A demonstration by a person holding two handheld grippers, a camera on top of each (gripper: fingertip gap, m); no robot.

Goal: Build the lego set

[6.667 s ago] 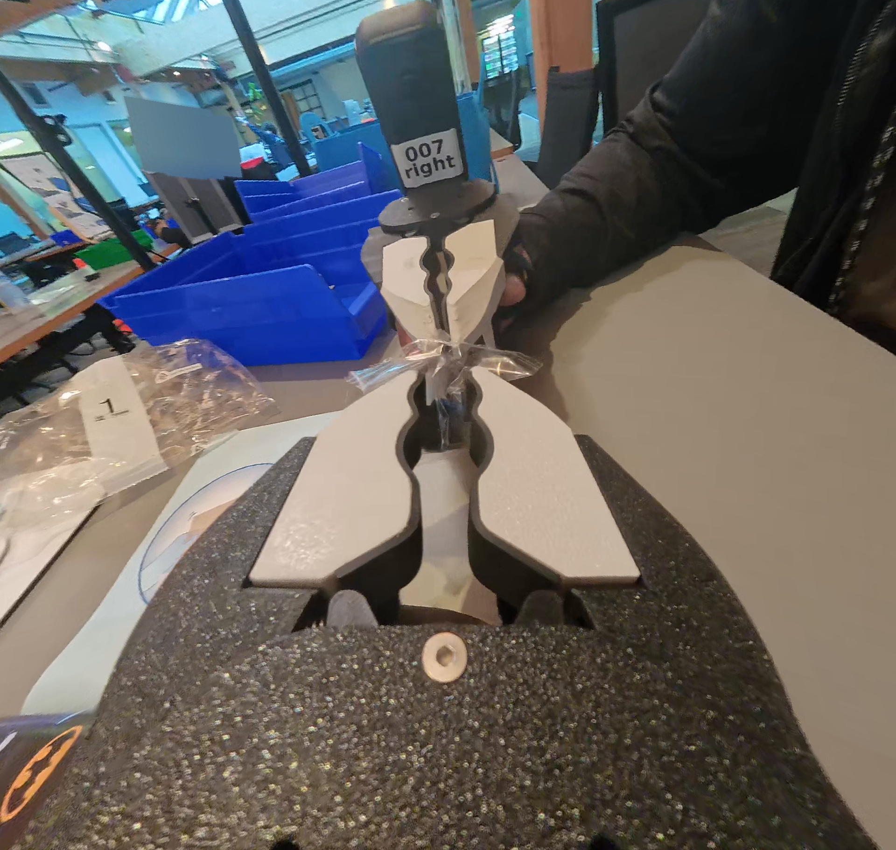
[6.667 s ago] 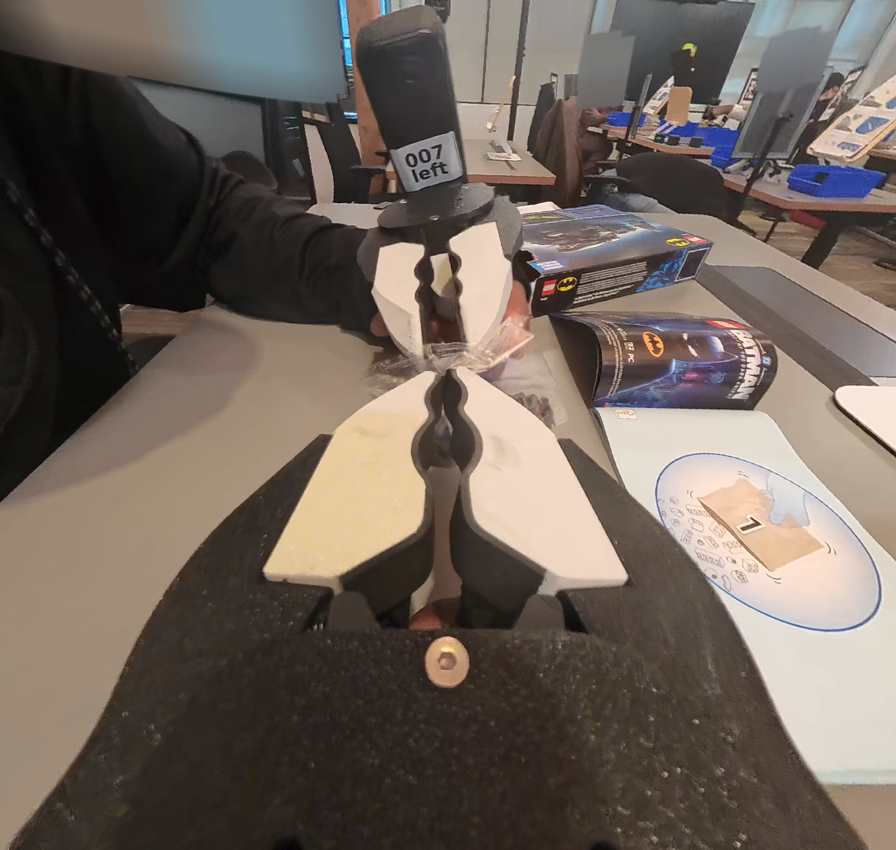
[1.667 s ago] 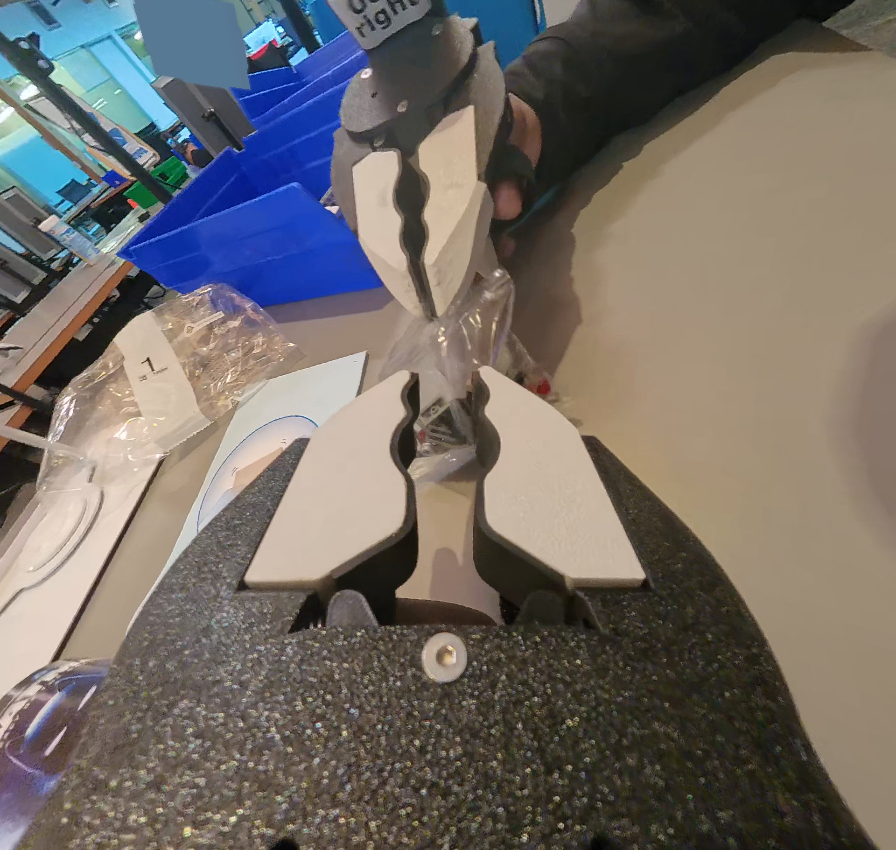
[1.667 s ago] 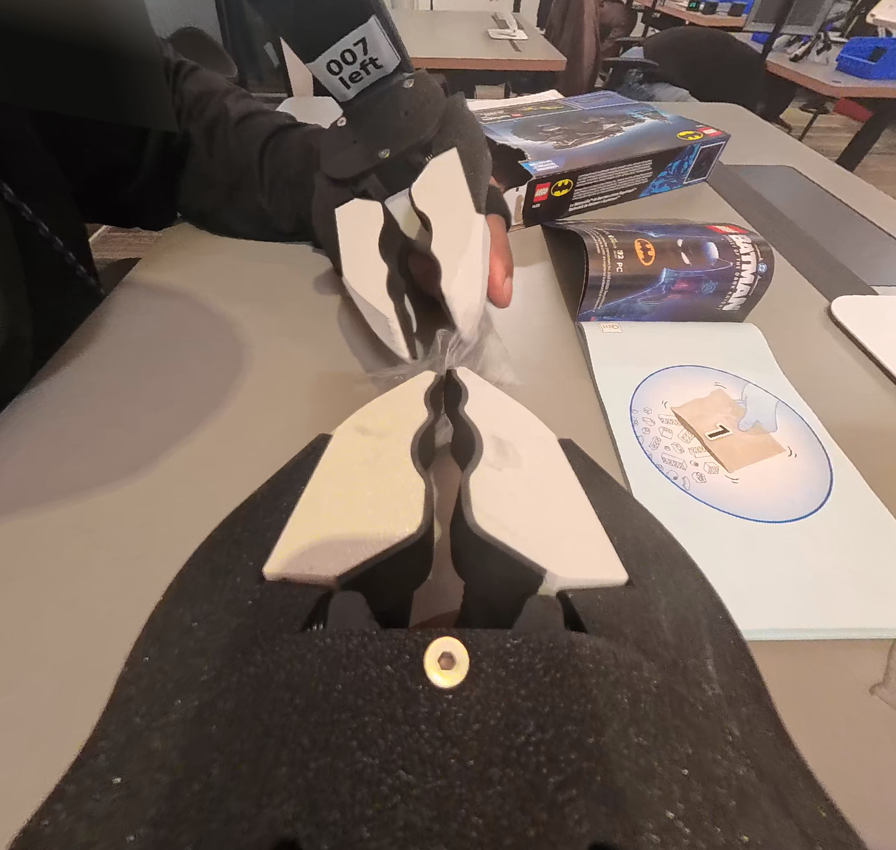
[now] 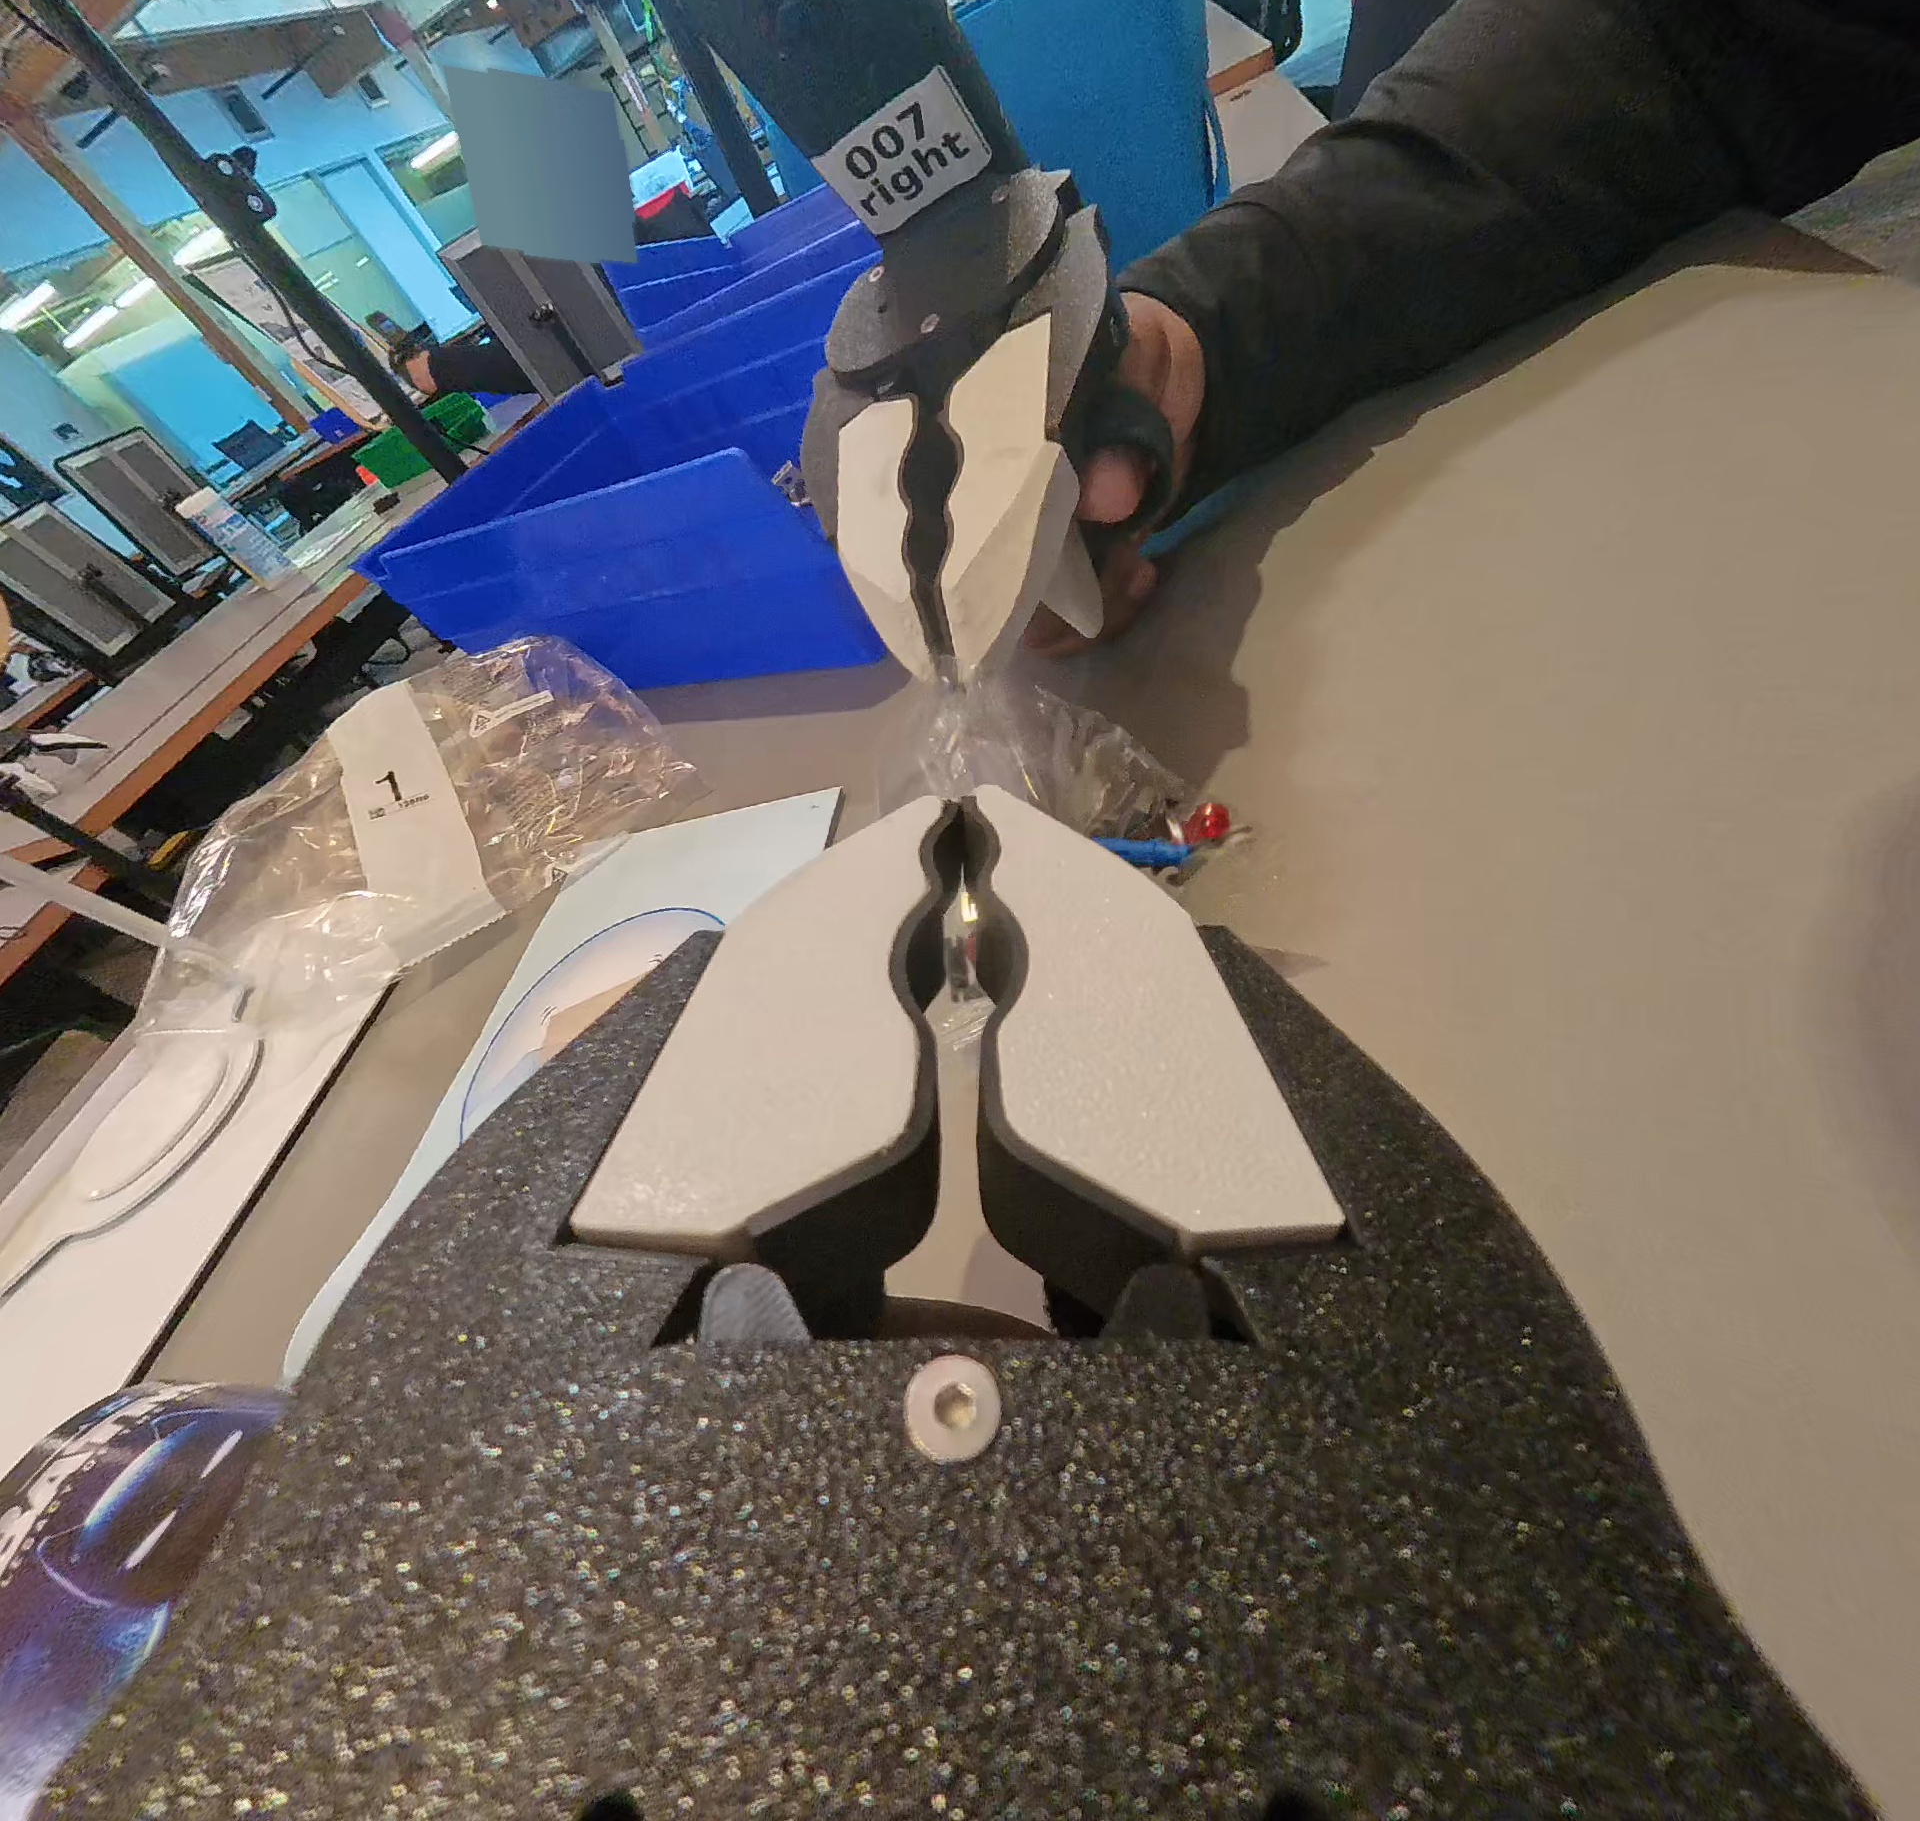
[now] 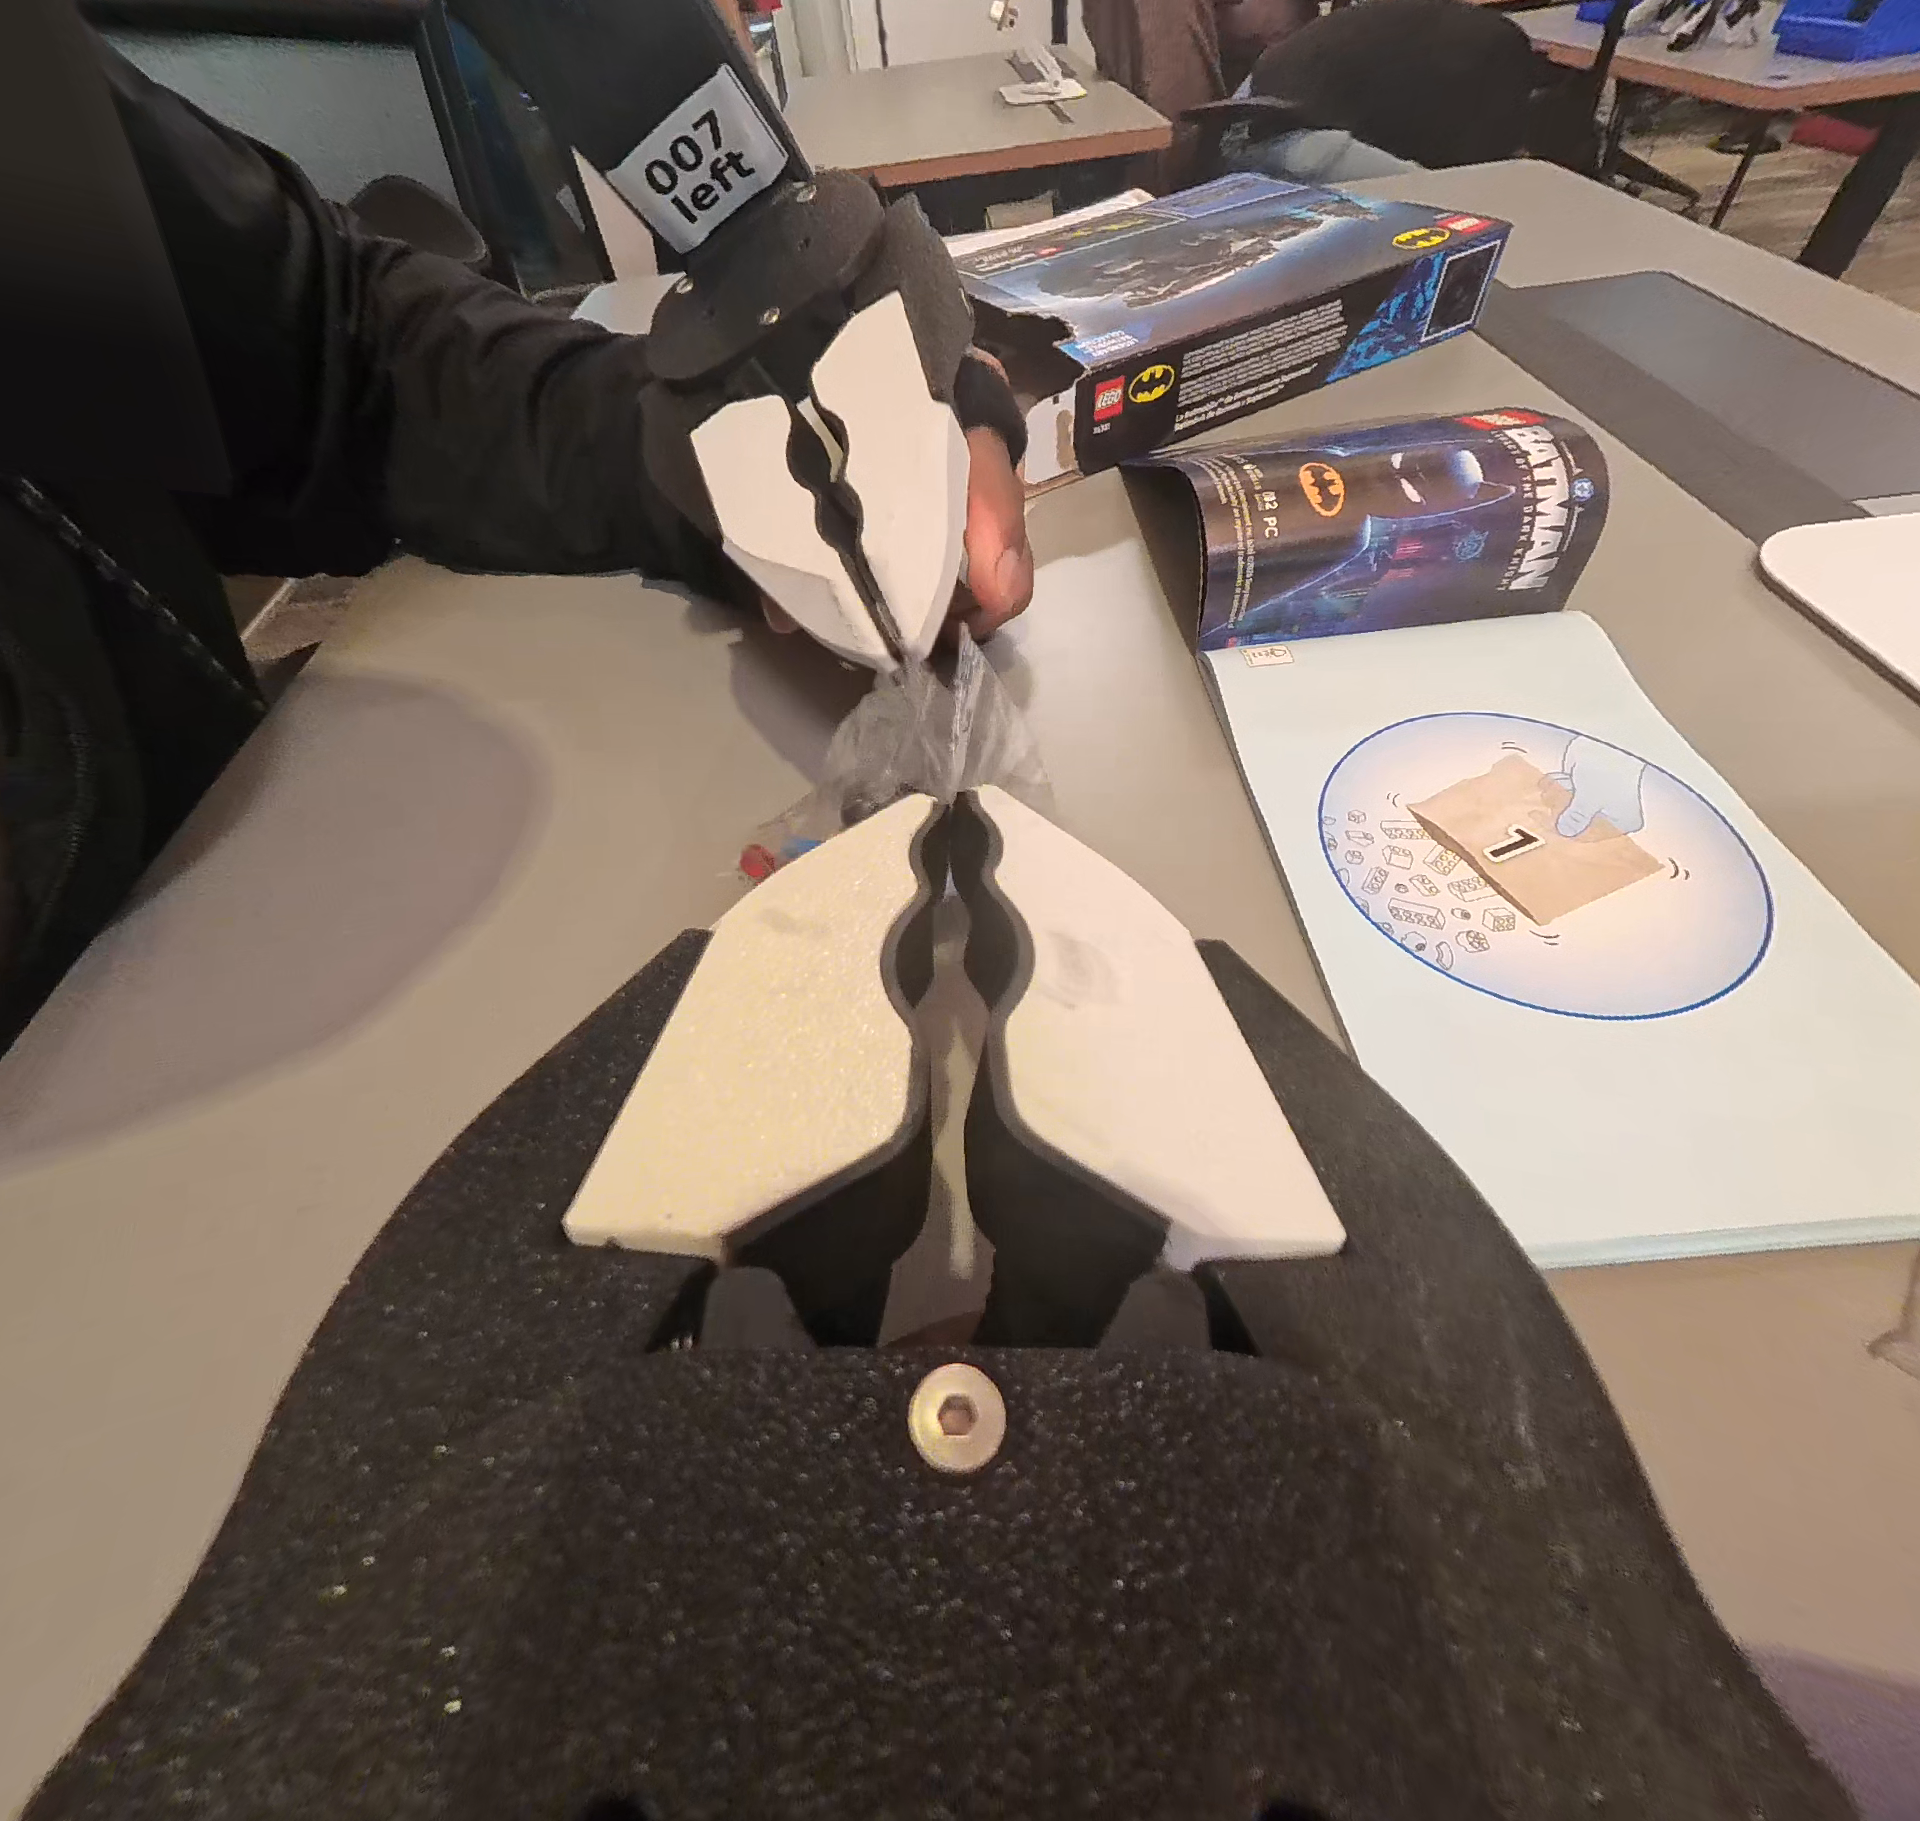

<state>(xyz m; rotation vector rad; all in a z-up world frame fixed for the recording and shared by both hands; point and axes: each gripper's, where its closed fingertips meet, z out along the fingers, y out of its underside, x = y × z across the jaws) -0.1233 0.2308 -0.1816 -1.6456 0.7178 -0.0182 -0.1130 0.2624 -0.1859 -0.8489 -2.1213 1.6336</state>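
I have both grippers clenched on the same small clear plastic bag (image 5: 961, 743), one at each end, with the film stretched taut between them. My left gripper (image 5: 958, 807) has its white fingertips pinched together on the near end of the bag, and some of the film runs back between the pads. My right gripper (image 5: 943, 665) comes down from above and pinches the far end, tips pressed together on the crumpled film.

From the right wrist view the same holds: my right gripper (image 6: 948, 807) is closed on the near end of the bag (image 6: 930, 737), and the left gripper (image 6: 902, 651) bites it from above.

The bag hangs just above the grey worktop (image 5: 1558, 732). Right of the bag, small loose pieces lie on the worktop, among them a red piece (image 5: 1205, 821) and a blue piece (image 5: 1143, 849). Left of the bag lie a larger, emptied clear bag (image 5: 416, 815) and an open instruction booklet (image 6: 1538, 919). Beyond the bag stand blue bins (image 5: 644, 566). Past the booklet lie a dark folded leaflet (image 6: 1382, 524) and a torn-open dark box (image 6: 1247, 296).
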